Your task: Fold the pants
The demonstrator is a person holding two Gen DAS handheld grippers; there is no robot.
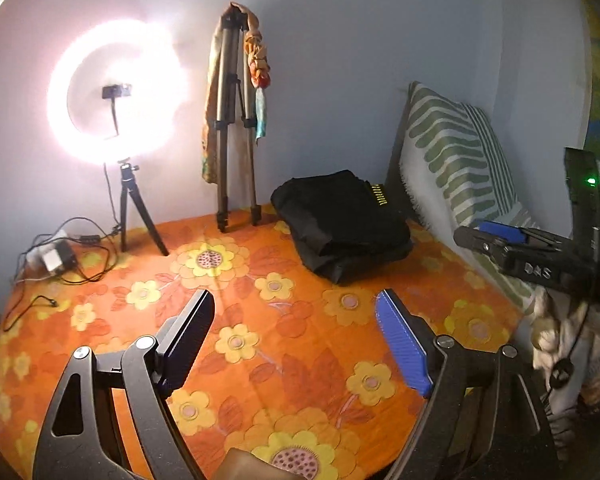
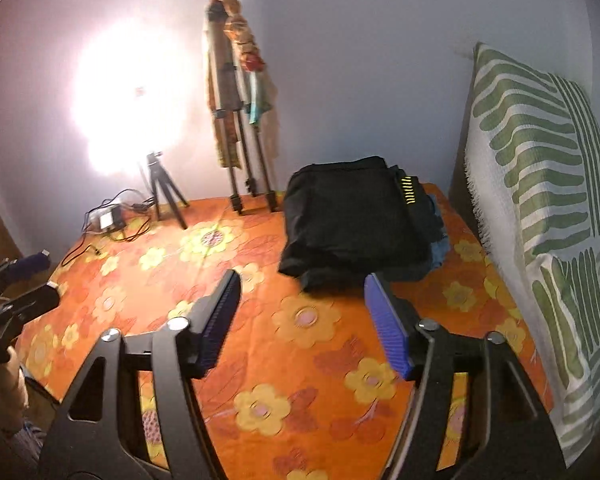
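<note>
Grippers, both empty: left gripper and right gripper hold their jaws wide apart above an orange floral bedsheet, touching nothing. Folded black pants lie at the far end near a striped pillow. Their long axis is unclear; blue cloth peeks from beneath.

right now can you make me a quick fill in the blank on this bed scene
1. The folded black pants lie on the ____ flowered bedspread.
2. Both the left claw and the right claw are ____, with nothing between their pads.
3. The lit ring light stands on a small ____.
4. The cushion by the pants has ____ stripes.

Missing words: orange; open; tripod; green
</note>
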